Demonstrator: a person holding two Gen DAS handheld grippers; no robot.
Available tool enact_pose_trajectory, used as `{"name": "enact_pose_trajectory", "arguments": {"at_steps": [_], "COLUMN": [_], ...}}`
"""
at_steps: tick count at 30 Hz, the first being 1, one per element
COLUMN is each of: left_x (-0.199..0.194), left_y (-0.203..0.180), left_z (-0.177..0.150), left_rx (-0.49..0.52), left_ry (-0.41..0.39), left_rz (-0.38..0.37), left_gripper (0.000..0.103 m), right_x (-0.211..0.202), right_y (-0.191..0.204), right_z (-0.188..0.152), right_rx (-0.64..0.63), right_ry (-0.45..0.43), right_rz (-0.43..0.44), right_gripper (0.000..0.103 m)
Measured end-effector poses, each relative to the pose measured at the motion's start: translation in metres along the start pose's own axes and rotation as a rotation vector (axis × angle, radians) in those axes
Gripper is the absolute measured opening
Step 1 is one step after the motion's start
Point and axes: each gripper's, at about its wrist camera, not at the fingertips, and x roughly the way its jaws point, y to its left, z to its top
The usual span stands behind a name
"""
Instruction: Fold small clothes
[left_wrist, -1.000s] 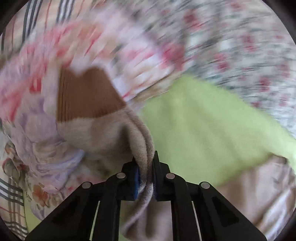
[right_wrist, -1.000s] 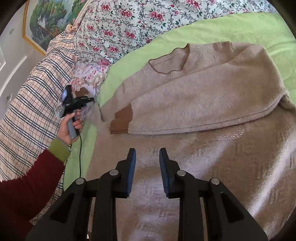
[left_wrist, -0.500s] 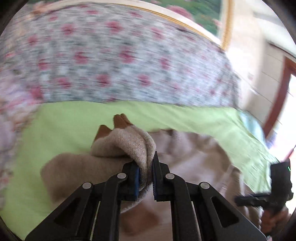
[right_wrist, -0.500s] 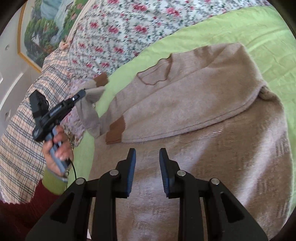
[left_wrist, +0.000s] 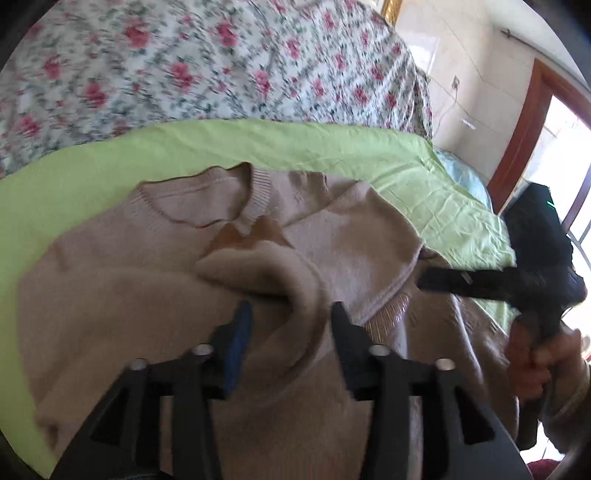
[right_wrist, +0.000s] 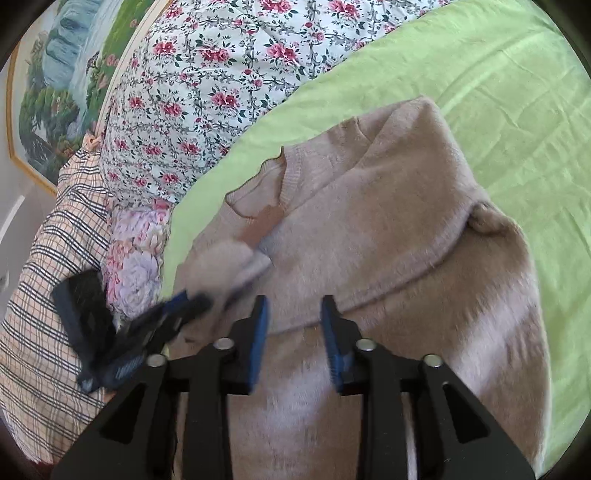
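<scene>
Beige knit sweater (left_wrist: 122, 295) fills mid-frame on the green sheet (left_wrist: 424, 184). The left gripper (left_wrist: 291, 314) is opening, the sleeve (left_wrist: 280, 273) loose between its jaws; the right gripper (right_wrist: 293, 317) opens, empty, above the hem.

Bed (right_wrist: 517, 92): covered with a wrinkled green sheet (left_wrist: 424, 192). On the sheet lay a beige sweater (right_wrist: 369, 221), neckline toward the bed's far side, one sleeve (left_wrist: 266, 266) with brown cuff (left_wrist: 236, 236) folded across its chest. A floral quilt (right_wrist: 207, 85) was heaped along the far edge, touching the sheet. Beside it lay a plaid cloth (right_wrist: 40, 295) and a pale flowered fabric (right_wrist: 136, 258).
</scene>
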Motion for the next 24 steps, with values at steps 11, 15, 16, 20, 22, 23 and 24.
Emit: {"name": "enact_pose_trajectory", "arguments": {"at_steps": [11, 15, 16, 20, 22, 23, 24], "left_x": [-0.072, -0.065, -0.059, -0.039, -0.038, -0.038, -0.037], "left_y": [0.100, 0.127, 0.131, 0.141, 0.145, 0.147, 0.148], "left_z": [-0.061, -0.075, -0.075, -0.065, -0.058, -0.055, -0.053], "left_rx": [-0.223, -0.257, -0.256, -0.306, -0.349, -0.383, -0.410], "left_ry": [0.005, 0.091, 0.117, 0.143, 0.128, 0.118, 0.108], "left_rz": [0.358, 0.445, 0.473, 0.534, 0.580, 0.613, 0.626], "left_gripper": [0.057, 0.057, 0.057, 0.059, 0.059, 0.059, 0.058], "right_x": [0.098, 0.131, 0.133, 0.090, 0.035, 0.016, 0.000], "right_y": [0.015, 0.023, 0.027, 0.052, 0.056, 0.053, 0.045], "right_z": [0.054, 0.066, 0.066, 0.074, 0.074, 0.071, 0.065], "right_rx": [0.003, 0.006, -0.011, -0.072, -0.091, -0.091, -0.082], "right_ry": [0.119, 0.176, 0.177, 0.004, -0.196, -0.264, -0.316], "right_rz": [0.039, 0.061, 0.055, 0.111, 0.187, 0.196, 0.178], "right_gripper": [0.044, 0.043, 0.028, 0.008, 0.008, 0.008, 0.008]}}
